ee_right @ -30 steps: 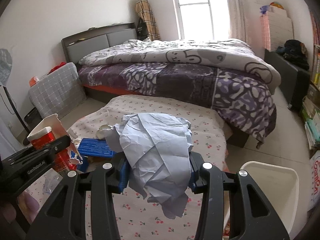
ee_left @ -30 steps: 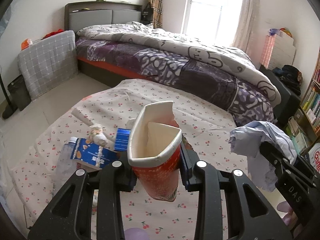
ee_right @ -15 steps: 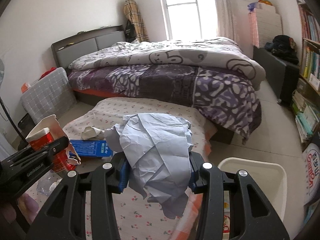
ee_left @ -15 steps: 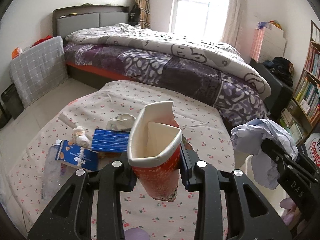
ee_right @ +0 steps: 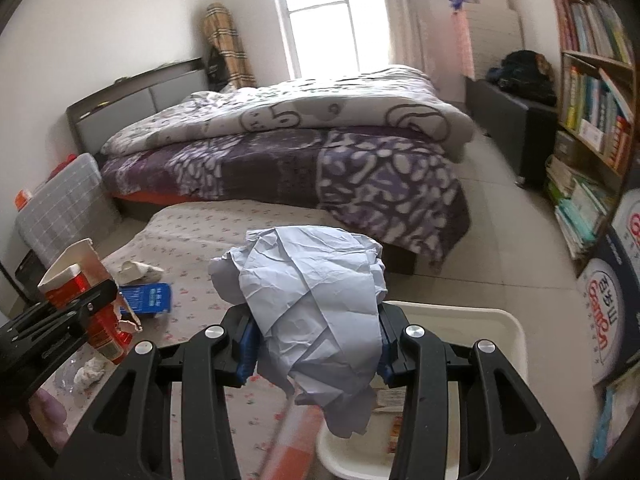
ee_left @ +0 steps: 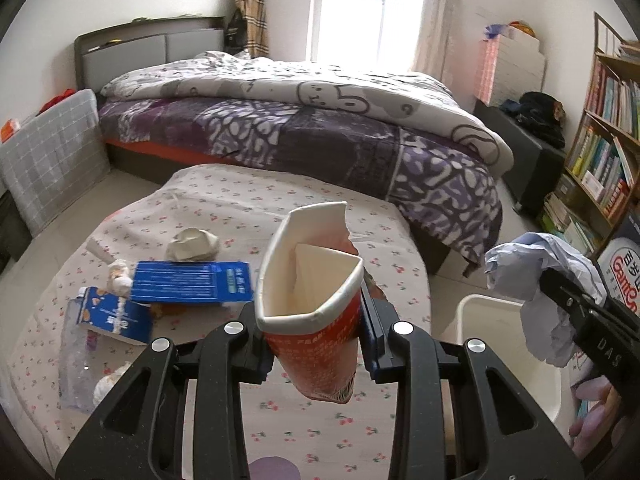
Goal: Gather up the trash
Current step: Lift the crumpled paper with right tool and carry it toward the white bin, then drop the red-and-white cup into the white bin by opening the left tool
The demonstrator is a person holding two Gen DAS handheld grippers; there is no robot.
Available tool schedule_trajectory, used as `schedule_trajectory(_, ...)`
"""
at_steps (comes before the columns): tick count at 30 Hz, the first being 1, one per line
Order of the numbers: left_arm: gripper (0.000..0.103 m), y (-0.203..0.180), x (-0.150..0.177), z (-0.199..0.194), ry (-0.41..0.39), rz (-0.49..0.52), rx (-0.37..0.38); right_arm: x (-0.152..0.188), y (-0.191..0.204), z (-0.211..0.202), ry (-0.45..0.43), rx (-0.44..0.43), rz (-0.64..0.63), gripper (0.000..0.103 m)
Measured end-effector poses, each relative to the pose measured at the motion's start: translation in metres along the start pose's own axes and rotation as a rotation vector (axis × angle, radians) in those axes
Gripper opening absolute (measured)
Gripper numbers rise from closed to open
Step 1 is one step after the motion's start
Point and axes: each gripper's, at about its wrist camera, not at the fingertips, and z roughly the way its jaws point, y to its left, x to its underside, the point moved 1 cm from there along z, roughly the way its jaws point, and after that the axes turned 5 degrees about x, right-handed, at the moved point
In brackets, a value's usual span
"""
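Observation:
My left gripper (ee_left: 312, 334) is shut on a squashed red paper cup (ee_left: 316, 320) with a white inside, held above the flower-print table (ee_left: 280, 208). My right gripper (ee_right: 314, 344) is shut on a crumpled pale blue paper (ee_right: 316, 300); the paper hangs over the near rim of a white bin (ee_right: 508, 328) that stands on the floor right of the table. In the left wrist view the blue paper (ee_left: 532, 264) and the bin (ee_left: 492, 320) show at the right. The red cup (ee_right: 80, 292) appears at the left of the right wrist view.
On the table lie a blue box (ee_left: 192, 288), a blue carton (ee_left: 116, 316), a clear plastic bottle (ee_left: 76, 364) and crumpled white tissues (ee_left: 192, 244). A bed (ee_left: 320, 120) stands behind the table. A bookshelf (ee_left: 600, 152) lines the right wall.
Both grippers have swung to the right with their loads. The white bin has come into the left wrist view and sits closer under the blue paper in the right wrist view.

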Motion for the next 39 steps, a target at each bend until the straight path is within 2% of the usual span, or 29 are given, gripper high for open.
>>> schedule_trajectory(15, 0.032, -0.066, 0.009, 0.019, 0.032, 0.097, 0.061, 0.004, -0.084, 0.001, 0.045, 0.101, 0.135, 0.045)
schedule_trajectory(20, 0.032, -0.088, 0.012, 0.025, 0.045, 0.127, 0.088, 0.006, -0.111, 0.001, 0.063, 0.152, 0.184, 0.048)
schedule_trajectory(23, 0.032, -0.103, 0.013, 0.029, 0.050, 0.143, 0.104, 0.007, -0.127, 0.001, 0.072, 0.187, 0.211, 0.053)
schedule_trajectory(25, 0.032, -0.114, 0.014, 0.033, 0.057, 0.150, 0.123, 0.008, -0.137, -0.001, 0.071, 0.213, 0.230, 0.062)
schedule_trajectory(27, 0.032, -0.127, 0.015, 0.036, 0.064, 0.158, 0.143, 0.009, -0.146, -0.005, 0.057, 0.248, 0.241, 0.070)
schedule_trajectory(31, 0.032, -0.151, 0.018, 0.043, 0.077, 0.181, 0.176, 0.005, -0.164, -0.014, 0.024, 0.307, 0.264, 0.078)
schedule_trajectory(39, 0.032, -0.197, 0.033, 0.064, 0.138, 0.213, 0.248, -0.002, -0.191, -0.025, -0.009, 0.360, 0.322, 0.081)
